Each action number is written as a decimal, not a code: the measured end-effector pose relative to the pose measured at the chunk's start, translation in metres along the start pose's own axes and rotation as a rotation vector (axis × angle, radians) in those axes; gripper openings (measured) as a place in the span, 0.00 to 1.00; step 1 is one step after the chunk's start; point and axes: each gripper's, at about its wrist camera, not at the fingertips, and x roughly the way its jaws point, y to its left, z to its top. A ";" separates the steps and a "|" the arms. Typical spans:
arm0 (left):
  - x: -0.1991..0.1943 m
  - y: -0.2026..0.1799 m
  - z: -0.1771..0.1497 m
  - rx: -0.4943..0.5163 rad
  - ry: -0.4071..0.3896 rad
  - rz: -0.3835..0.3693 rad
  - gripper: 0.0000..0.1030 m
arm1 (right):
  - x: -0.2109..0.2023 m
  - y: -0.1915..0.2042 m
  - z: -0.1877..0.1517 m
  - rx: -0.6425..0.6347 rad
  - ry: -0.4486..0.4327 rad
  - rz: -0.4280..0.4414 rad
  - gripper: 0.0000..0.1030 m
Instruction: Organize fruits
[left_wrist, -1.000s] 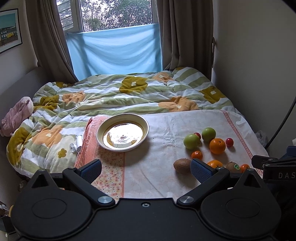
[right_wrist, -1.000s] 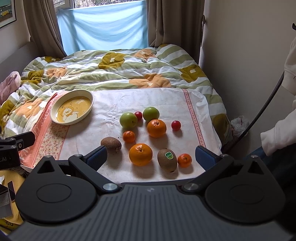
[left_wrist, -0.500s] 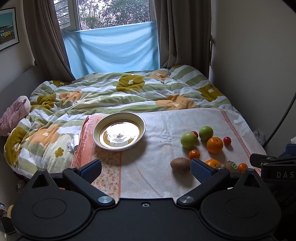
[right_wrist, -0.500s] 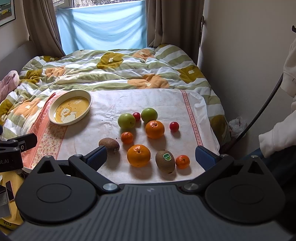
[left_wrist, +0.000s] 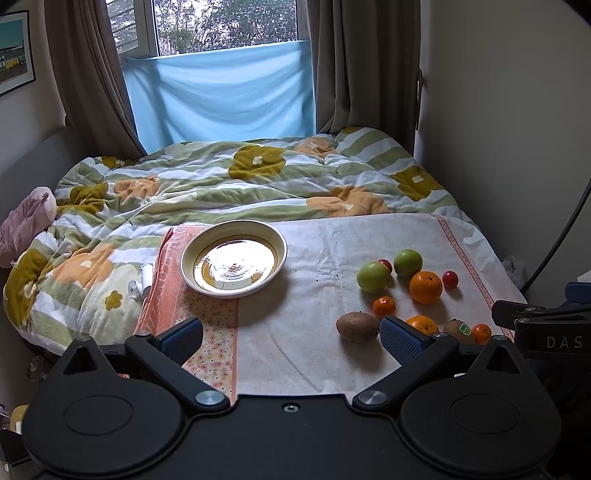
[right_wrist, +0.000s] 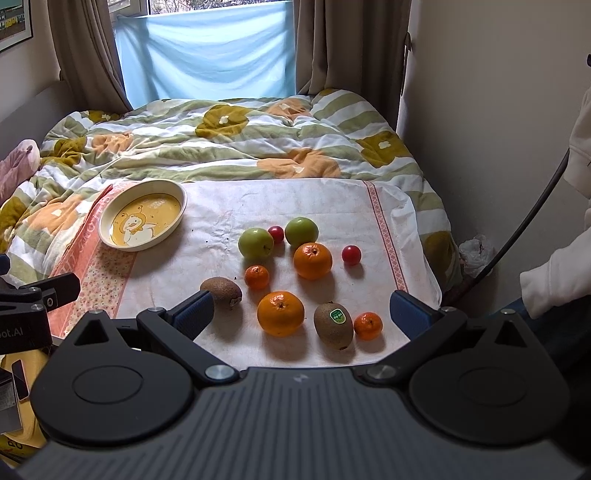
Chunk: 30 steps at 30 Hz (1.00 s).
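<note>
A cloth lies spread over the near end of a bed, on top of the quilt. A bowl sits on the cloth's far left part, with nothing in it. The fruit lies grouped on the right part: two apples farthest, a cherry tomato between them and another to their right. Nearer come two oranges, two tangerines, and two kiwis, one kiwi leftmost of the group.

Soft window daylight, glare in bowl, fisheye-bent edges, sharp focus
</note>
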 end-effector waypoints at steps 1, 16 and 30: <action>0.000 0.000 0.000 0.000 0.000 -0.001 1.00 | 0.000 0.000 0.000 0.000 0.000 0.001 1.00; 0.000 -0.002 0.000 0.012 0.005 0.001 1.00 | 0.002 -0.001 0.000 0.002 0.001 0.001 1.00; 0.011 -0.006 0.006 0.020 0.016 -0.036 1.00 | 0.006 -0.010 0.002 0.008 0.002 0.000 1.00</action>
